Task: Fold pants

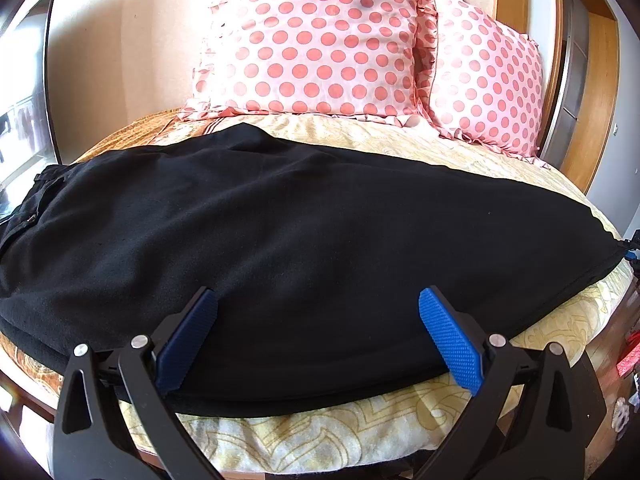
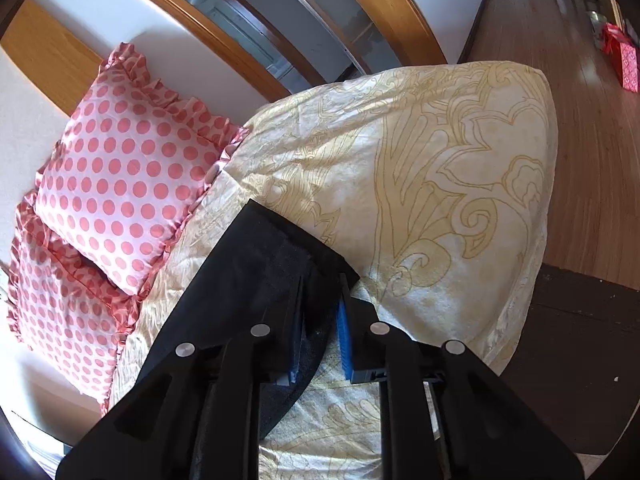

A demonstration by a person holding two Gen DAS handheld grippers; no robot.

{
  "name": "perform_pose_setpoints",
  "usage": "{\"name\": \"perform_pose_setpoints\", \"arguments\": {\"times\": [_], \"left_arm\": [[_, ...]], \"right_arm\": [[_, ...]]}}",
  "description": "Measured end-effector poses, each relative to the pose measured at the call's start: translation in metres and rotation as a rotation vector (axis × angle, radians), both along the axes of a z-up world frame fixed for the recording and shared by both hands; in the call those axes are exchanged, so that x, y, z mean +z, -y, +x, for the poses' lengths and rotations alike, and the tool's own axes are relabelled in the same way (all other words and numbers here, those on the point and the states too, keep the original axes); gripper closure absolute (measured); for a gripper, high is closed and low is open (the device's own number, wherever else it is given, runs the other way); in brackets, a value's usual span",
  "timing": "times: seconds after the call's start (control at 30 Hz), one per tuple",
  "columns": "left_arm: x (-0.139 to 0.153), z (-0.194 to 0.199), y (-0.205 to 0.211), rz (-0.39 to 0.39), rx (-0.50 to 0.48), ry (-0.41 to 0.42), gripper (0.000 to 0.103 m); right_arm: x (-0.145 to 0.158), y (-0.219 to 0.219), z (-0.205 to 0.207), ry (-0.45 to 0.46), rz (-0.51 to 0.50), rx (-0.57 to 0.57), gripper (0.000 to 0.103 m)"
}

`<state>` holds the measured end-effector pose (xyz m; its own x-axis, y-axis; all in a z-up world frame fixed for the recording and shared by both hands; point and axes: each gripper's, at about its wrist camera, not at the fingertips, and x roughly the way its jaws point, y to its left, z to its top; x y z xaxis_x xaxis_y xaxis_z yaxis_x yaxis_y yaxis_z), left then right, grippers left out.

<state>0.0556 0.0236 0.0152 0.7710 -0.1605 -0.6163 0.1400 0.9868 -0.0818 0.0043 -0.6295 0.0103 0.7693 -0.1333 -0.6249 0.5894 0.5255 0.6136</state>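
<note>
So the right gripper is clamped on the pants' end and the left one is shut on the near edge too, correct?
Not quite. The left gripper is open: in the left wrist view its jaws stand wide apart over the pants, gripping nothing. The right gripper is indeed clamped on the pants' end, as the right wrist view shows.

Support: bed under a cream, gold-patterned cover.
On it: black pants spread across; two pink polka-dot pillows at the head.

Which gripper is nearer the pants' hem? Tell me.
Right. The right gripper is shut on the pants at the hem; the left gripper is open at the long edge.
</note>
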Motion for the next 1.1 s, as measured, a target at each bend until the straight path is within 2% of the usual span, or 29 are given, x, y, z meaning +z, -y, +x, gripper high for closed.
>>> {"name": "perform_pose_setpoints", "arguments": {"times": [0.1,0.27,0.43,0.6,0.73,0.8,0.87,0.93,0.97,1.1], "left_arm": [[0.001,0.0,-0.002,-0.014,-0.003,-0.004,0.002],[0.005,-0.002,-0.008,-0.052,0.0,-0.01,0.002],[0.009,-0.004,-0.013,-0.067,0.017,-0.004,0.002],[0.012,-0.009,-0.017,-0.079,0.032,0.004,0.002],[0.015,-0.014,-0.023,-0.081,0.052,0.015,0.002],[0.017,-0.017,-0.028,-0.079,0.068,0.021,0.002],[0.019,-0.021,-0.036,-0.075,0.086,0.028,0.002],[0.02,-0.025,-0.045,-0.07,0.108,0.033,0.002],[0.021,-0.027,-0.05,-0.069,0.119,0.035,0.002],[0.024,-0.03,-0.07,-0.089,0.171,0.047,0.002]], "right_arm": [[0.005,-0.005,0.0,0.014,-0.037,0.018,0.089],[0.046,-0.029,0.008,0.139,-0.102,0.11,0.09],[0.098,-0.098,0.05,0.247,-0.164,0.342,0.09],[0.125,-0.214,0.104,0.32,-0.141,0.669,0.09],[0.107,-0.332,0.137,0.312,-0.042,0.98,0.09],[0.079,-0.393,0.147,0.235,-0.011,1.132,0.09],[0.043,-0.441,0.153,0.104,0.002,1.235,0.09],[0.014,-0.463,0.156,0.012,0.043,1.268,0.09],[0.009,-0.467,0.156,0.0,0.043,1.263,0.09],[0.035,-0.465,0.154,0.088,0.007,1.222,0.09]]}}
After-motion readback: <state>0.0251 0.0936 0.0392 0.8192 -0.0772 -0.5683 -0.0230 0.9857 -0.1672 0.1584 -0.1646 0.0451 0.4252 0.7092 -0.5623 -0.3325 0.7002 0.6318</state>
